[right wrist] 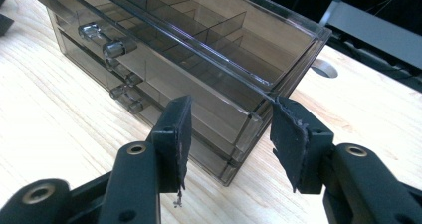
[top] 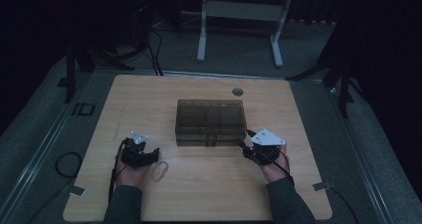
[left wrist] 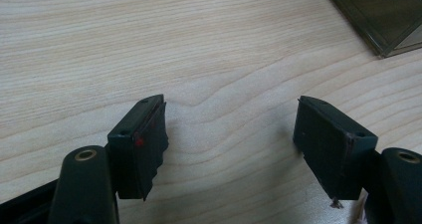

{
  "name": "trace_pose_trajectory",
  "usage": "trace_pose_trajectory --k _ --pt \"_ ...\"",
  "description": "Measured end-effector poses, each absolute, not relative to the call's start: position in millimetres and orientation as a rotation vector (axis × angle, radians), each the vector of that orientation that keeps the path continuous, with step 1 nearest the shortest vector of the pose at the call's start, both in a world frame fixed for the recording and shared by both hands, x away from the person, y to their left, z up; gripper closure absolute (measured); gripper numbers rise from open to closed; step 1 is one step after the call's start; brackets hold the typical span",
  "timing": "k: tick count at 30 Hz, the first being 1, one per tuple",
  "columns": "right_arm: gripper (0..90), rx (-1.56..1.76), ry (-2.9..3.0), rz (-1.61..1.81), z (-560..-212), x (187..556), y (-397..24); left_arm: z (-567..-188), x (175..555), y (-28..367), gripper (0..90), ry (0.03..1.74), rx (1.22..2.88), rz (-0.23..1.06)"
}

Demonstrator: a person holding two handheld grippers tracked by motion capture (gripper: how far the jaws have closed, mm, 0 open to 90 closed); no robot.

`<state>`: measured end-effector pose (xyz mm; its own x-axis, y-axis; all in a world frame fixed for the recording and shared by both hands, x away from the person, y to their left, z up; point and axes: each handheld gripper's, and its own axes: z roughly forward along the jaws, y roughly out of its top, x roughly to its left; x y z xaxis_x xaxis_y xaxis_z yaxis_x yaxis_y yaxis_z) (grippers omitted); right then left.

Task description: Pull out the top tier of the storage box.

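One box corner (right wrist: 263, 109) sits btwn right gripper (right wrist: 231, 144) jaws, unclenched, not touching.

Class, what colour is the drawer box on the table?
Smoky translucent brown drawer box, clearest in the right gripper view.

light: dim | floor (top: 239, 55): grey carpet beyond the tongs | white-legged table (top: 239, 10): far back | cables (top: 154, 50): back-left on floor
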<state>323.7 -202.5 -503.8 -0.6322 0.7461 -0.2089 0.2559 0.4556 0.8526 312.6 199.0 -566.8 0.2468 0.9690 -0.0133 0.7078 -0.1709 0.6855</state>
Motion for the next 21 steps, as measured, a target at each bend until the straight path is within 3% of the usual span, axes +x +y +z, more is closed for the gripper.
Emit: trace_pose_trajectory --k 3,7,21 --pt "51.3 0.847 2.141 1.137 -505.3 324.8 -203.0 -565.8 312.9 198.8 30.9 1.527 1.954 0.584" --pt "51.7 0.854 2.151 1.147 -508.2 326.5 -202.1 -563.0 310.4 198.2 40.4 1.510 1.954 0.553" --pt "56.3 0.894 2.150 1.166 -510.6 327.8 -203.1 -531.3 293.1 185.6 51.2 1.312 1.902 0.540"
